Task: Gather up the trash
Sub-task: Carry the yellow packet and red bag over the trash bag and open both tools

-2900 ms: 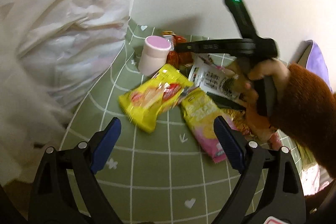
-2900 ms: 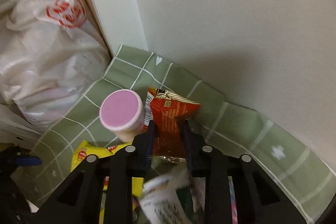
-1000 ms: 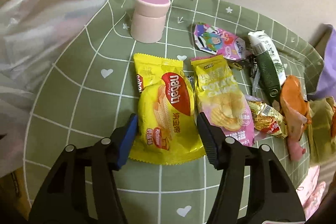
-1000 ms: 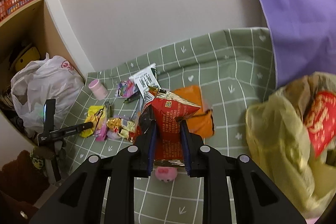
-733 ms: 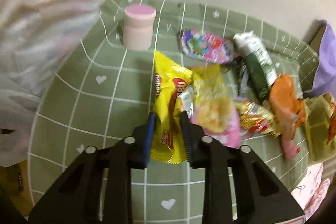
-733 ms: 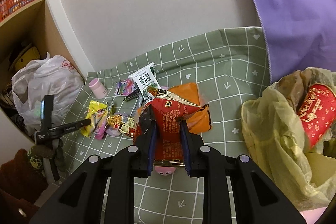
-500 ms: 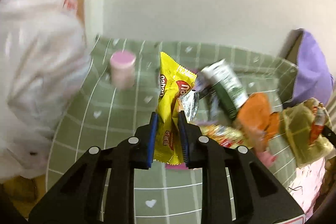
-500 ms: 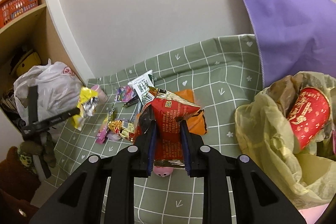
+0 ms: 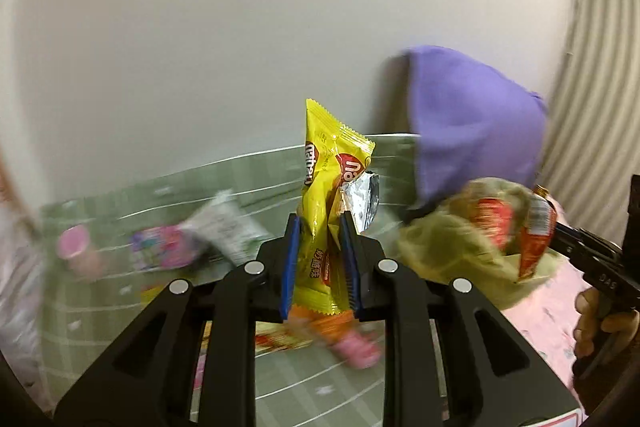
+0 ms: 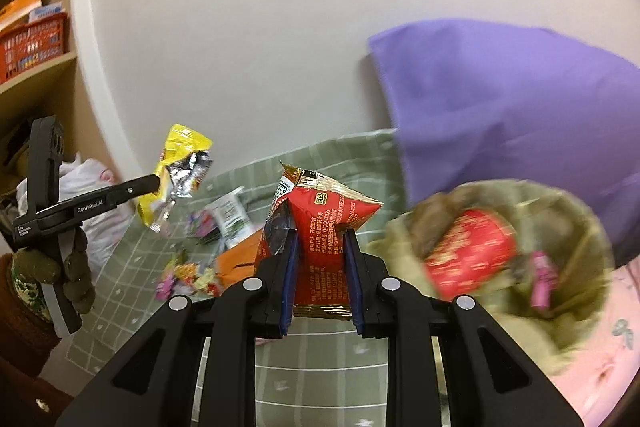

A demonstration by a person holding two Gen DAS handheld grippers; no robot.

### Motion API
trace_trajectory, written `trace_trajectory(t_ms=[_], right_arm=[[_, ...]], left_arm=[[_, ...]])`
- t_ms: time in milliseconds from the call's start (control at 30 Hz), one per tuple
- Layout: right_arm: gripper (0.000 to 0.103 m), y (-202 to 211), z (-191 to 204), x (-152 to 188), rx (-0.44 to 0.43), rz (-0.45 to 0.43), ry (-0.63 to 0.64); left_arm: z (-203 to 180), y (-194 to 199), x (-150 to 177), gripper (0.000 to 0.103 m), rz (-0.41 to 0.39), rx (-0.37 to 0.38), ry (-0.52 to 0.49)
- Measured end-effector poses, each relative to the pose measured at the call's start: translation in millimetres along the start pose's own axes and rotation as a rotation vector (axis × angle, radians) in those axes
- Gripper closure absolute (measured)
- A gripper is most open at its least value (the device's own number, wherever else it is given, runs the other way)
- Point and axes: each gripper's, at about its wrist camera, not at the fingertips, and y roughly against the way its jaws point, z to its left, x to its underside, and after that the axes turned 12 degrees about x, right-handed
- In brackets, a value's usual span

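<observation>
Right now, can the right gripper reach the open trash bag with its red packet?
Probably yes. The right gripper holds the red packet beside the open trash bag, and nothing stands between them.

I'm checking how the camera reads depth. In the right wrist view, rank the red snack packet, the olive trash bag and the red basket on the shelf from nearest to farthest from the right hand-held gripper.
1. Red snack packet: pinched between the pads of the right hand-held gripper.
2. Olive trash bag: lower right, just beyond the packet.
3. Red basket: far upper left, on the shelf.
</observation>
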Motion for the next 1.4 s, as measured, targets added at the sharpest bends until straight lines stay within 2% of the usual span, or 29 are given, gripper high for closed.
trace_trajectory(t_ms=[100,267,367,433,567,667,800,900,933,1067,1167,1200,1233,1267,1300,1400], right_arm=[[0.081,24,-33,-6,0.095,-0.051,-0.021],[0.081,50,-89,-13,0.217,-0.084,-0.081],[0.081,52,-113,-16,0.248,-0.074,-0.091],[0.081,47,-123,-17,0.257,-0.059,-0.088],[0.081,29,-137,-15,0.246,-0.019,-0.057],[0.081,6,-145,-13,0.229,0.025,-0.032],[0.081,-18,-155,-10,0.206,0.082,-0.009],[0.08,-32,-159,-5,0.185,0.115,0.009],[0.079,-37,-160,-4,0.172,0.123,0.014],[0.079,-47,-155,-1,0.16,0.151,0.044],[0.078,-49,-151,0,0.148,0.156,0.05],[0.078,-49,-149,0,0.145,0.156,0.05],[0.078,-49,-147,0,0.143,0.156,0.049],[0.078,-49,-147,0,0.141,0.159,0.048],[0.075,-50,-144,0,0.149,0.165,0.05],[0.07,-52,-139,1,0.188,0.181,0.064]], left_arm=[[-32,-25,-10,0.083,0.025,0.106,-0.045],[-90,-71,-21,0.083,0.084,0.279,-0.112],[-125,-107,-22,0.083,0.145,0.368,-0.148],[-143,-132,-19,0.083,0.197,0.389,-0.176],[-166,-185,-6,0.083,0.32,0.385,-0.21],[-181,-224,8,0.083,0.41,0.345,-0.247],[-191,-249,26,0.085,0.472,0.314,-0.289],[-189,-262,36,0.088,0.509,0.301,-0.282],[-189,-262,37,0.089,0.501,0.29,-0.288],[-179,-252,32,0.089,0.458,0.339,-0.234],[-171,-236,28,0.089,0.413,0.345,-0.22],[-168,-231,26,0.085,0.402,0.346,-0.211],[-164,-226,25,0.075,0.393,0.351,-0.199],[-162,-223,25,0.07,0.39,0.358,-0.187],[-159,-219,26,0.067,0.387,0.364,-0.178],[-156,-206,23,0.065,0.366,0.365,-0.156]])
